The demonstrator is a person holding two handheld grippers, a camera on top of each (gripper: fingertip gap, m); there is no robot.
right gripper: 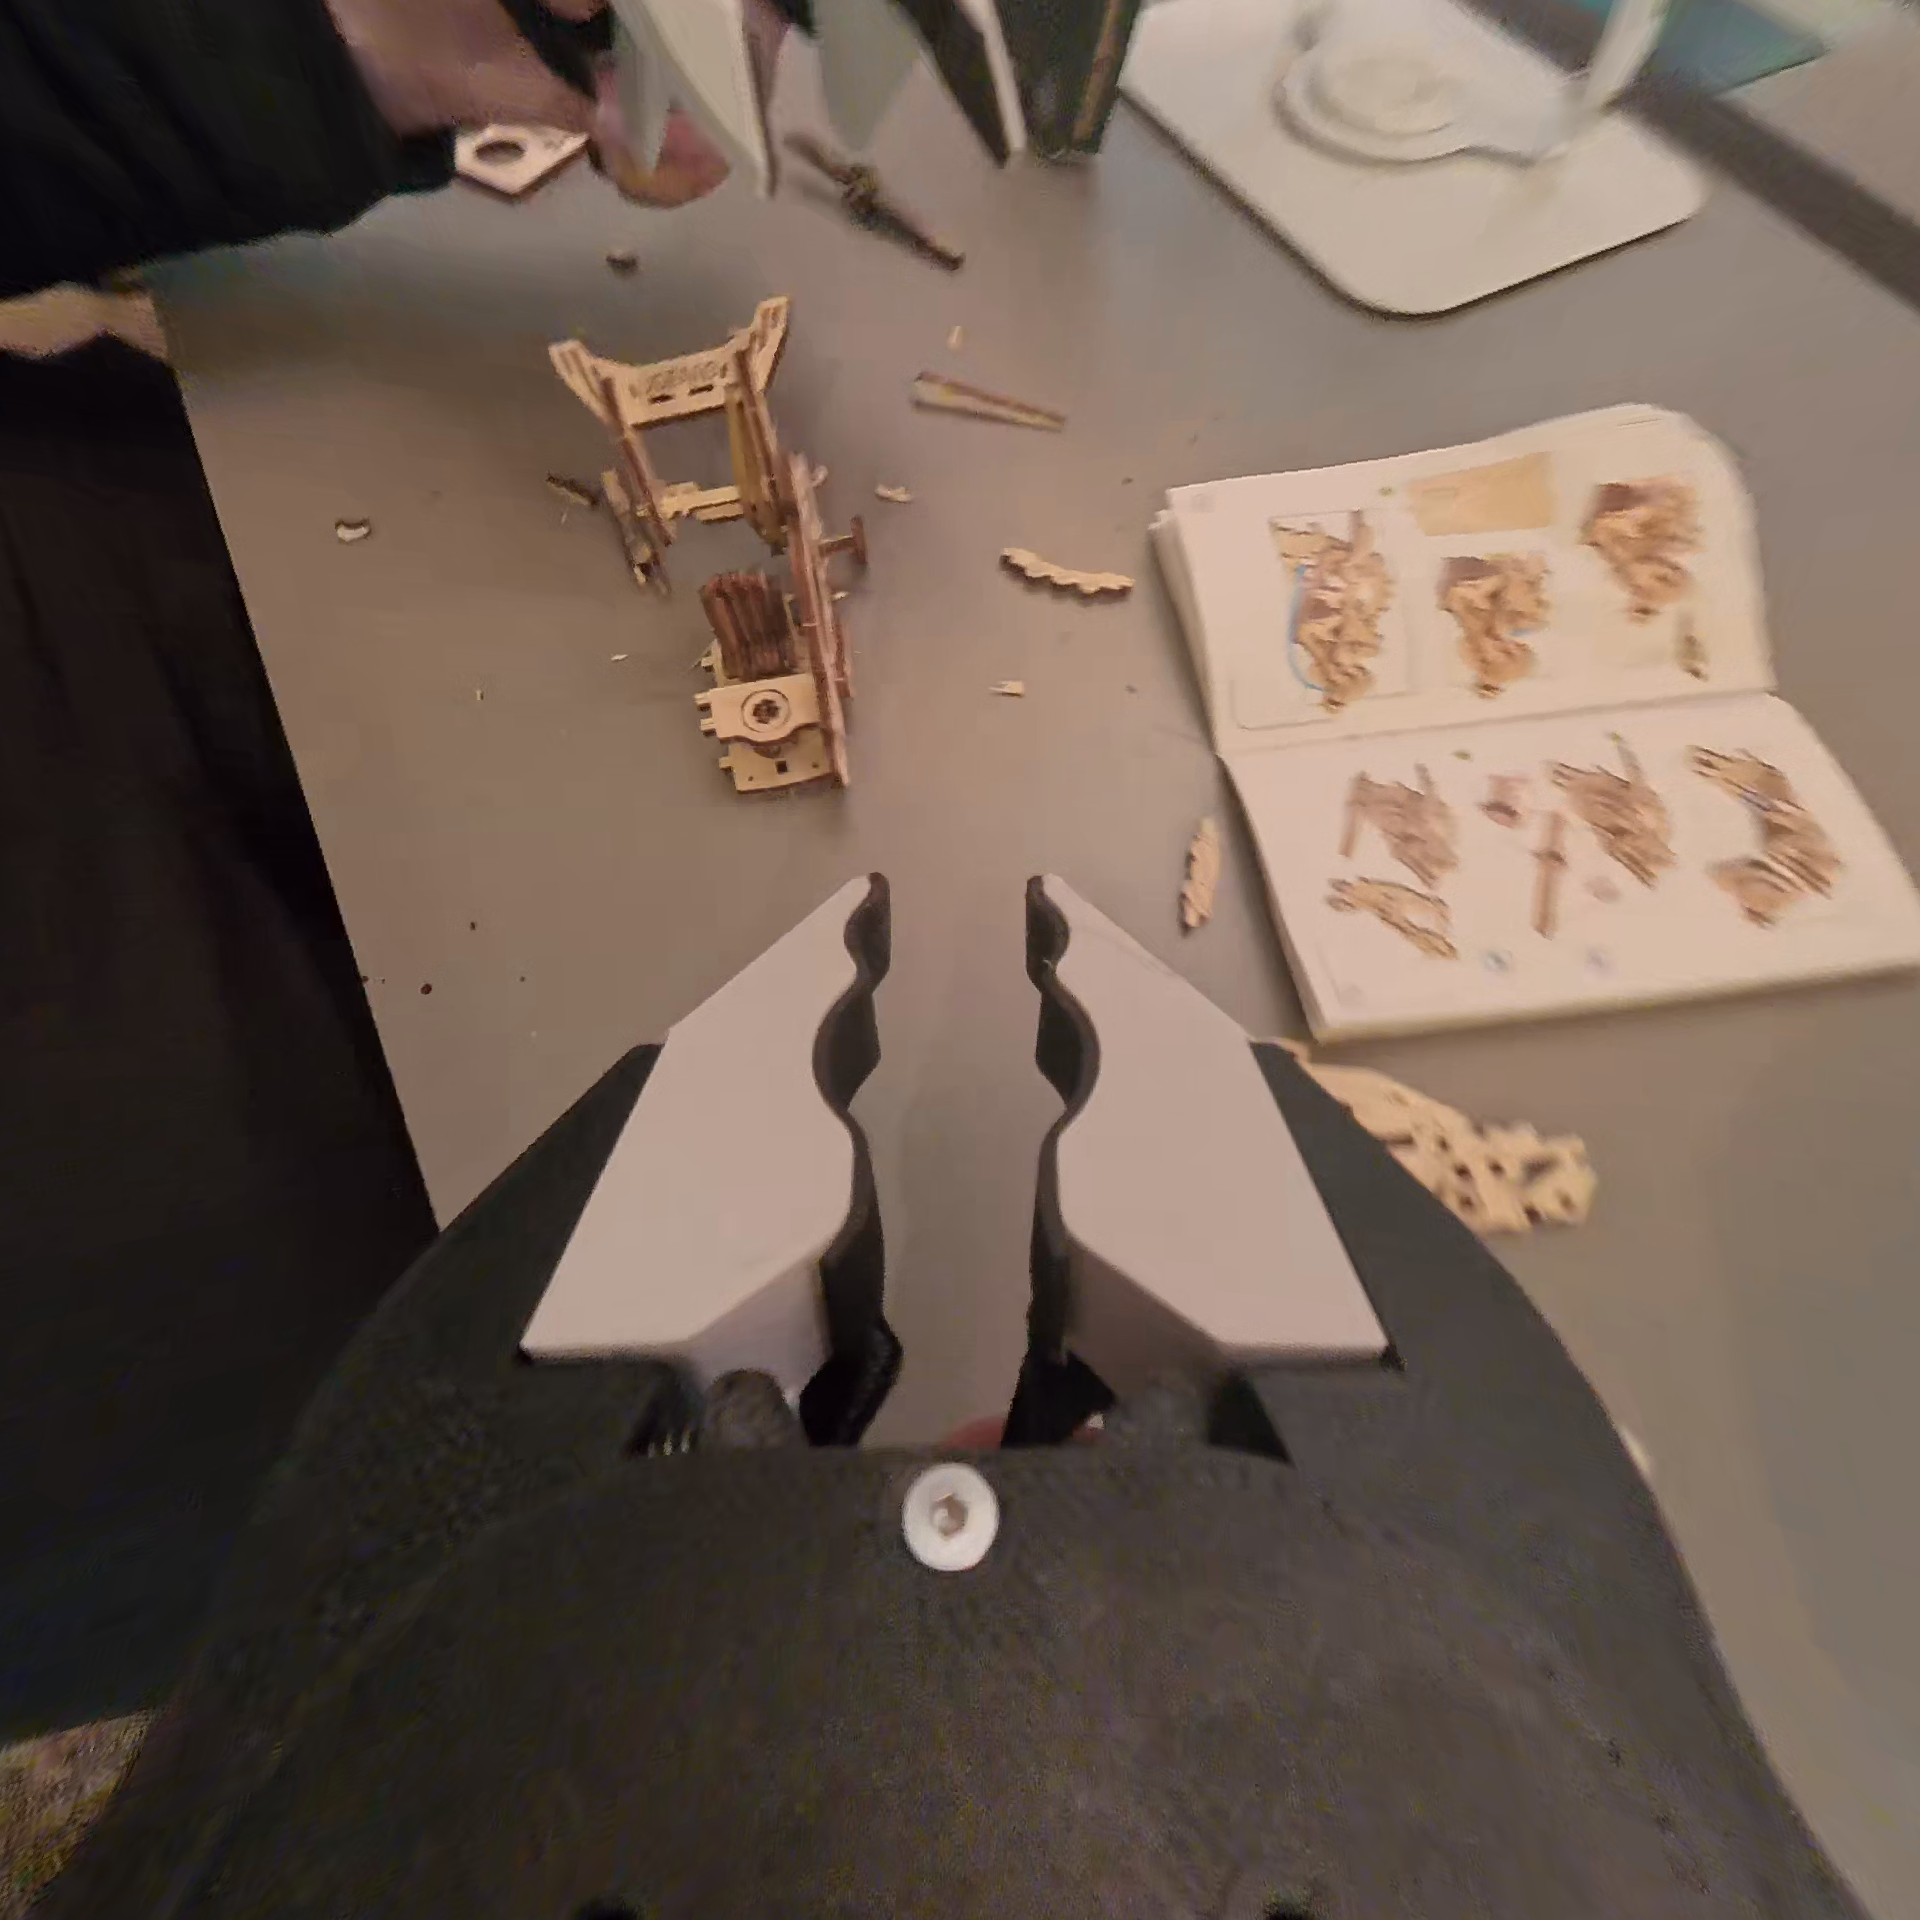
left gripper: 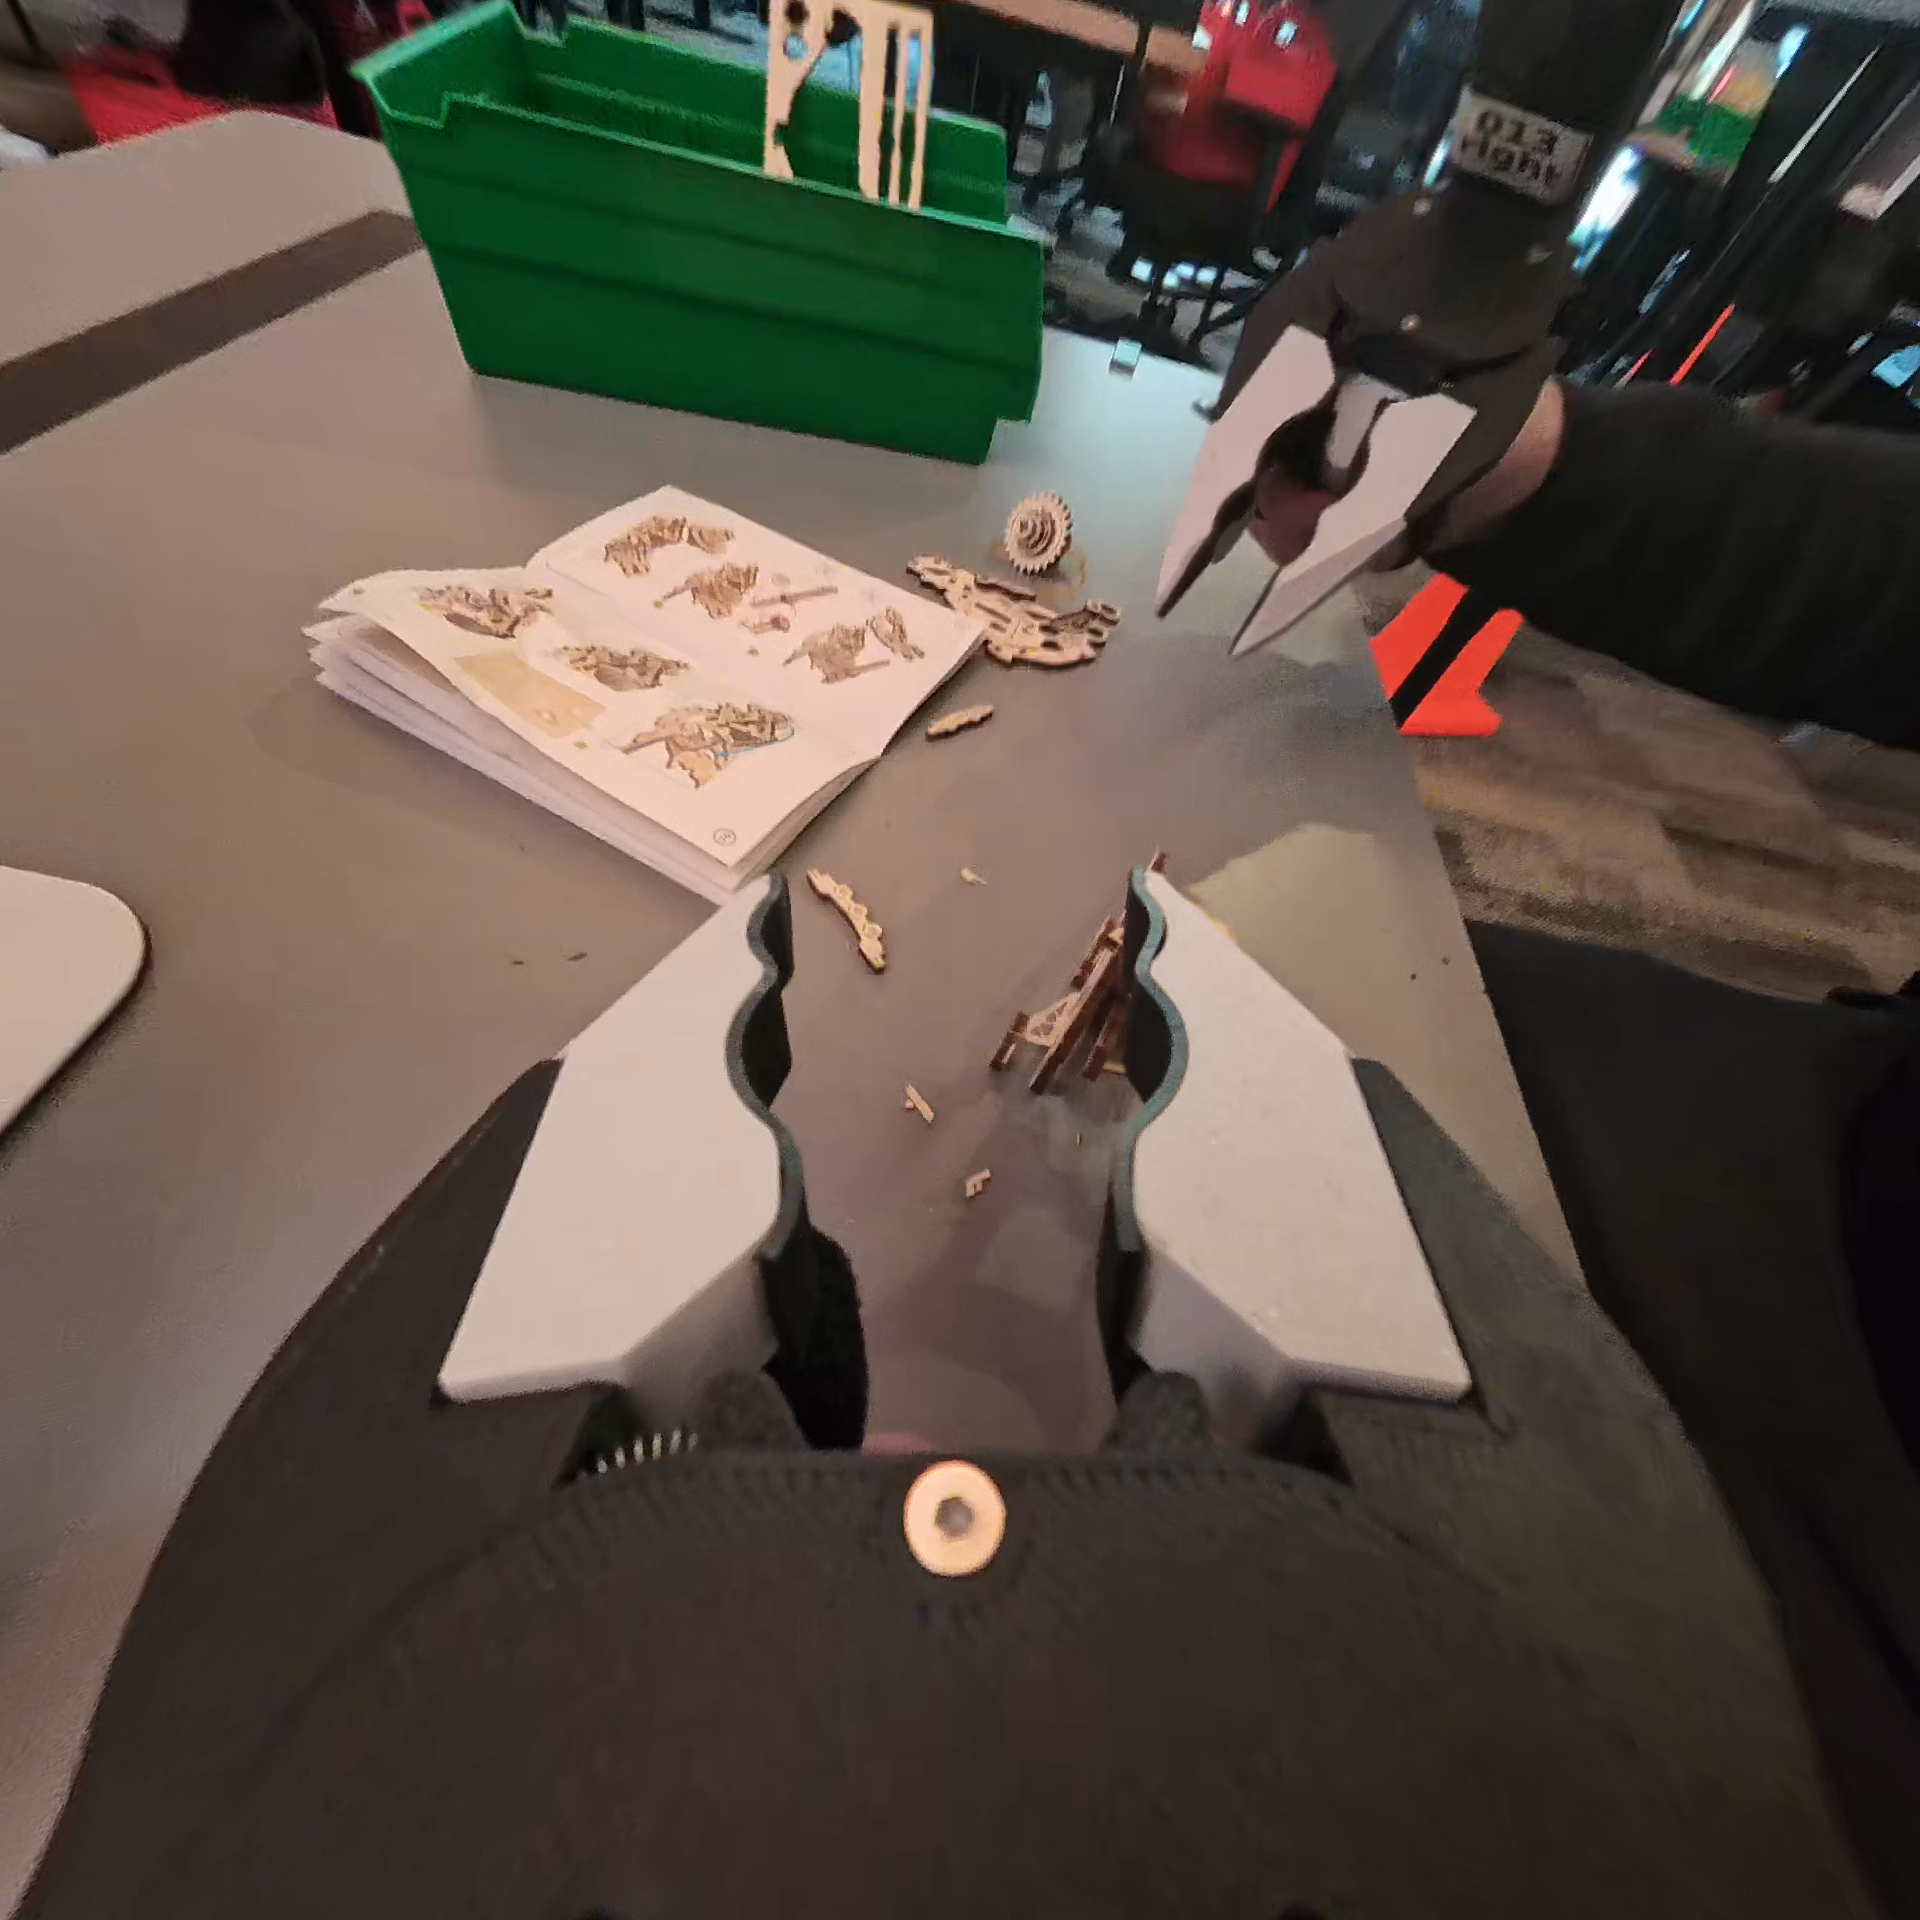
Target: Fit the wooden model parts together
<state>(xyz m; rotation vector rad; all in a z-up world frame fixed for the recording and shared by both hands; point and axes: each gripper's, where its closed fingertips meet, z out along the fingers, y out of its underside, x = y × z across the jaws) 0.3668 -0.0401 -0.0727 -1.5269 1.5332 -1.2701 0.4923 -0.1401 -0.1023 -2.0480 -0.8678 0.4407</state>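
Note:
A half-built wooden model [right gripper: 727,561] lies on the grey table [right gripper: 499,831], ahead of and slightly left of my right gripper [right gripper: 958,883], which is open with a narrow gap and empty. In the left wrist view the model [left gripper: 1075,1013] is partly hidden behind the right finger of my left gripper [left gripper: 961,891], which is open wide, empty and low over the table. A curved wooden piece [left gripper: 852,920] lies just ahead of its left finger. The right gripper [left gripper: 1210,629] hovers at the table's far right edge. A flat wooden assembly [left gripper: 1018,613] and a gear [left gripper: 1039,530] lie below it.
An open instruction booklet [left gripper: 644,675] lies mid-table. A green bin [left gripper: 717,249] holding a cut-out wooden sheet [left gripper: 842,94] stands behind it. A white pad [right gripper: 1455,187] sits at one side. Loose pieces include a toothed strip [right gripper: 1202,873], a wedge stick [right gripper: 987,403], an axle [right gripper: 873,208] and a holed plate [right gripper: 514,156]. My right fingertips sit around 15 cm from my left ones. My left tips are roughly 10 cm from the curved wooden piece [left gripper: 852,920]. Look for it in the right wrist view [right gripper: 1057,575] too.

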